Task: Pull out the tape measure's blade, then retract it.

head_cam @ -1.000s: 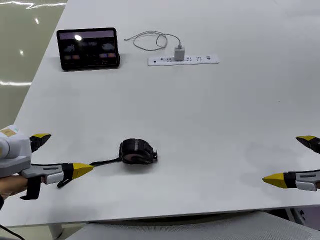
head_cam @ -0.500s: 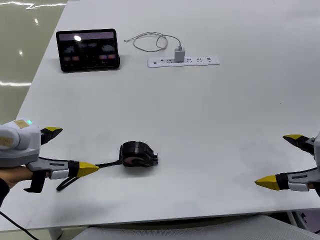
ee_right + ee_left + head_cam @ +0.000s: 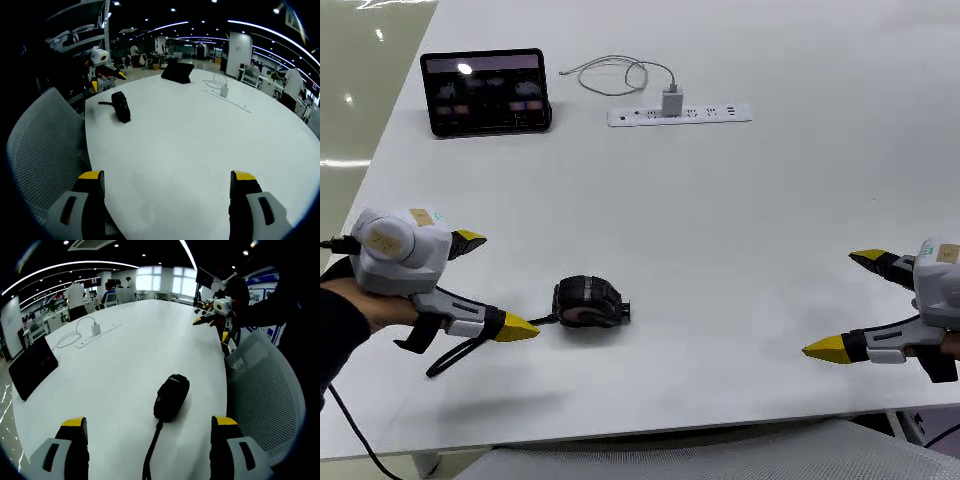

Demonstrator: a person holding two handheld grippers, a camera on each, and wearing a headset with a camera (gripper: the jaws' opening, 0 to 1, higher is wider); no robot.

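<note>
Tape measure (image 3: 588, 303) lies on the white table (image 3: 740, 220) near its front edge. Your left gripper (image 3: 498, 283) is just beside it, jaws spread wide, holding nothing. Your right gripper (image 3: 841, 303) is well apart to the right, likewise wide and empty. Tablet (image 3: 485, 92) and power strip (image 3: 680, 113) lie at the far side.

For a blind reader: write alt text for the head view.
A black tape measure lies on a white table, the open left gripper beside it, the open right gripper far off. A tablet and power strip sit beyond.
</note>
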